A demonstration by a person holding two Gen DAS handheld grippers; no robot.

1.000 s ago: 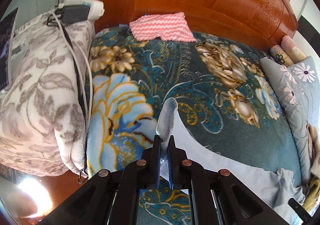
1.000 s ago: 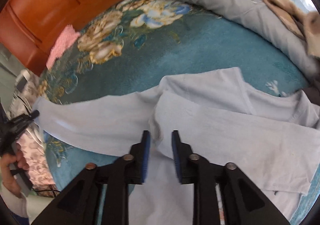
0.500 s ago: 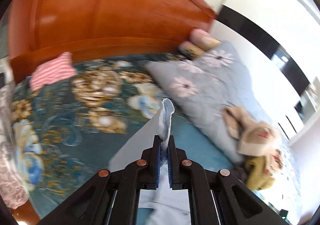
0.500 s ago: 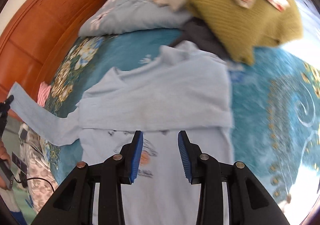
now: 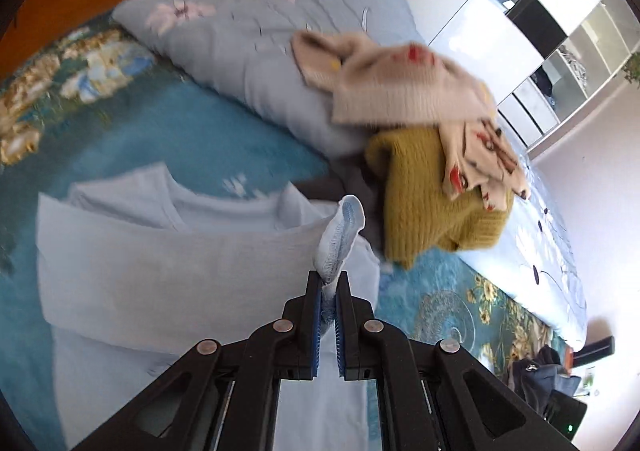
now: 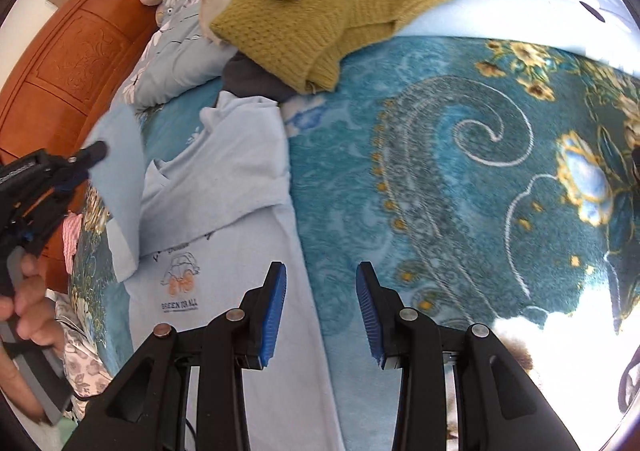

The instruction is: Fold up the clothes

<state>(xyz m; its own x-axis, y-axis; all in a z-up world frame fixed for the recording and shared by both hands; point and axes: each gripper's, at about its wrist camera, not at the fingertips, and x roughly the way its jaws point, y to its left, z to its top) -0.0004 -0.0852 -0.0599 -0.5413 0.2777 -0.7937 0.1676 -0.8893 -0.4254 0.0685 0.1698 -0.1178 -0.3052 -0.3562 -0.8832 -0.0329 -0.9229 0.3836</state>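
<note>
**Sleeve carried across the shirt**

A pale blue shirt is spread on the bed blanket, print side up, its collar end towards the pile of clothes. The step in hand is judged to be the sleeve fold: one sleeve is already laid across the chest, and the other sleeve's cuff is pinched between the closed pads of the left gripper, with the cloth trailing back over the shirt's upper part.

The left gripper is held above the shirt, pointed towards the pile — in the right view it is seen at the shirt's far side, level and raised, with the sleeve hanging from it as a slack sheet. The hand on its handle is seen at that view's edge.

The right gripper is held low over the shirt's near edge, where cloth meets blanket, its jaws spread wide and nothing between them.

Next, the cuff probably needs to be lowered flat across the chest and let go — without dragging the layer beneath. The right gripper would then be free for the hem or side seam. Motion blur hides finer creases.
</note>
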